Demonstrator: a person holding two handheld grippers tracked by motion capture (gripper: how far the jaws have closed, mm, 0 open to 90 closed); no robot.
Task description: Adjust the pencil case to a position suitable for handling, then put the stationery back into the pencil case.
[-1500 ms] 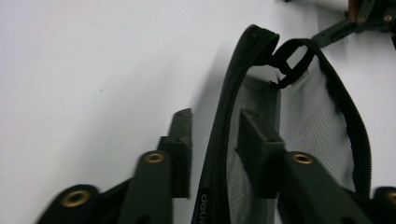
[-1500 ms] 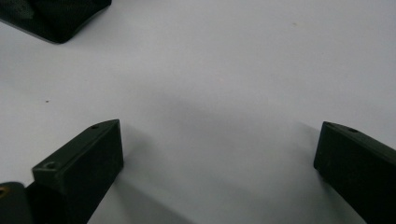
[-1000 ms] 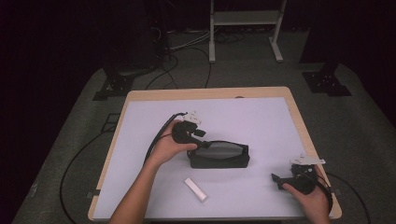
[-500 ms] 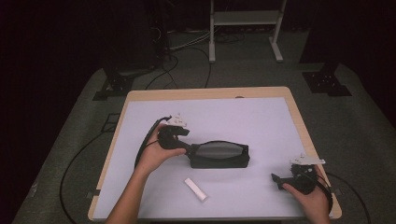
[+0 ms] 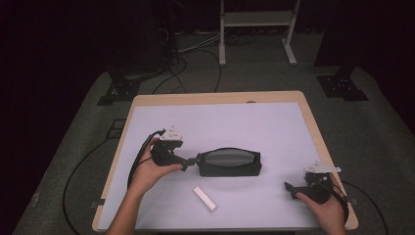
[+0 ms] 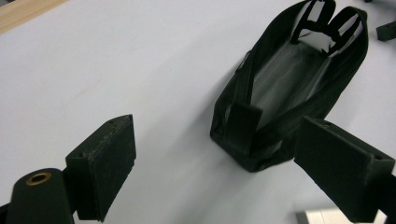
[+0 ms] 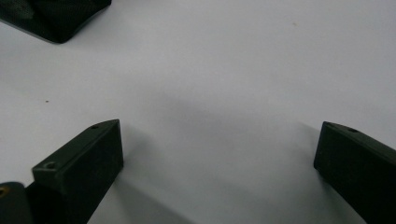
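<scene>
A: Checking the left gripper (image 5: 188, 163): its jaws are standing wide apart and have just been opening, with nothing pressed between them. In the left gripper view the black mesh pouch (image 6: 289, 88) is lying just ahead of the jaws, its near end between their lines but untouched.

B: Locating the pouch (image 5: 229, 162) on the table (image 5: 244, 117): it is sitting near the middle of the white surface, just beside the left gripper's tips. A small white bar (image 5: 205, 199) is lying in front of it.

A: And the right gripper (image 5: 289, 187)?

B: It is resting near the table's right front corner, well apart from the pouch, jaws spread wide and holding nothing.
</scene>
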